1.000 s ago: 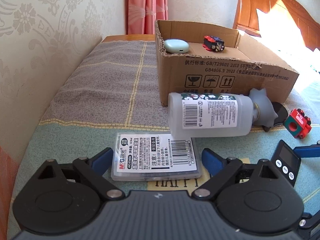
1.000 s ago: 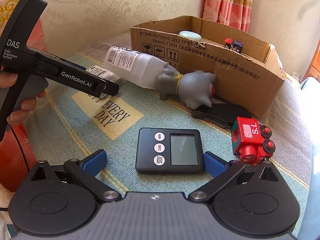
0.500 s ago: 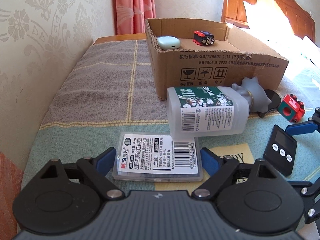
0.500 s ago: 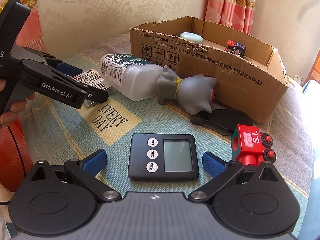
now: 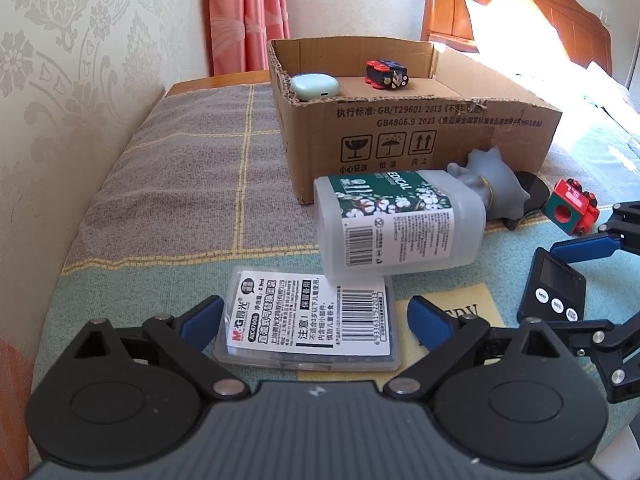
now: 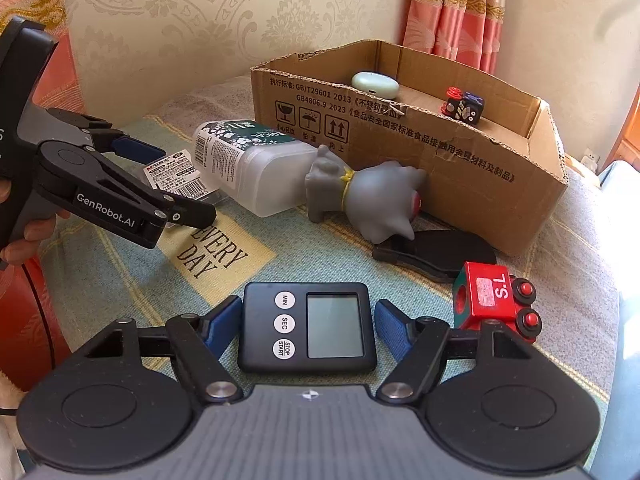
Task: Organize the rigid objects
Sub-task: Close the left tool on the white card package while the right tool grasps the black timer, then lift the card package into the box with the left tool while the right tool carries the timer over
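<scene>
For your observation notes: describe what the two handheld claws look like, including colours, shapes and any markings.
Both claws, left and right, have matte black linkage arms with silver pivot pins, round black discs, a ribbed grey body and blue fingertip pads. The left one's arm carries white "GenRobot.AI" lettering.

Your two handheld grippers: black, grey and blue.
Each of your grippers, left gripper [image 5: 312,316] and right gripper [image 6: 308,320], has black linkage arms with silver screws, blue pads [image 6: 390,322] and a ribbed grey body; white "GenRobot.AI" lettering marks the left, held in bare skin.
</scene>
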Available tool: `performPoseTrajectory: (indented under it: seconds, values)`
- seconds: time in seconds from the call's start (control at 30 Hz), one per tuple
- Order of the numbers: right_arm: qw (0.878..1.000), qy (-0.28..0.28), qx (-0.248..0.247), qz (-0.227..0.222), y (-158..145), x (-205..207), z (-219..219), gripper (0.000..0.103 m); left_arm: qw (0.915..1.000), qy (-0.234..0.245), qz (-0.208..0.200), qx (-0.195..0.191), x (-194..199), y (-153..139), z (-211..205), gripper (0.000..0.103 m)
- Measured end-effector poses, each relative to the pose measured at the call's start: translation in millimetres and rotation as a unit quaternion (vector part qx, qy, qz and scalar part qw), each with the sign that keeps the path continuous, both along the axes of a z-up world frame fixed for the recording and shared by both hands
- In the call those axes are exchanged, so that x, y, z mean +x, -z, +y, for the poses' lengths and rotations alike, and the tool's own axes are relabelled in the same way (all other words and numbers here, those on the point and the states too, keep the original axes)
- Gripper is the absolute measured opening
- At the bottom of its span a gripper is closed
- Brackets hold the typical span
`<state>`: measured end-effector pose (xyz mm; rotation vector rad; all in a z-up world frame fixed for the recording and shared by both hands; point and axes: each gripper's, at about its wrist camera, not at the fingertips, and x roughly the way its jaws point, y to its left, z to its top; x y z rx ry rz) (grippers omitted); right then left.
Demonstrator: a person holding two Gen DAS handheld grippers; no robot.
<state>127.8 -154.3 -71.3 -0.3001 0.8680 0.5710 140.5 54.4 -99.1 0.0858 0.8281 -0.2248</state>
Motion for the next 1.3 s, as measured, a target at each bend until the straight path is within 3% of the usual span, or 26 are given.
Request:
performPoseTrajectory:
  seconds: [0.17,0.73,0.93,1.07,1.3]
  values:
    - [1.000,0.003,-0.003,-0.001,-1,-1,5,0.074,1.0000,0.007,0.002,-0.001,0,-3,-1,0.089]
    - [1.000,0.014,-0.024,-0.010,-11,-11,-3,0.074,0.9993,0.015,0.032,0.009,-26,-8,-1,0.090]
    - [1.000,0.016,-0.018,-0.006,-10,-13,-3,0.074,0.9993,0.020,0.030,0.007,-20,-5,-3,0.098]
    - [1.000,0.021,-0.018,0.000,-7,-13,-4,0.074,0.9989,0.035,0.030,0.005,-21,-7,-4,0.091]
    - [0.999,0.031,-0.006,0.009,-3,-12,-6,0.075,0.9988,0.031,0.037,0.007,-22,-9,-5,0.090]
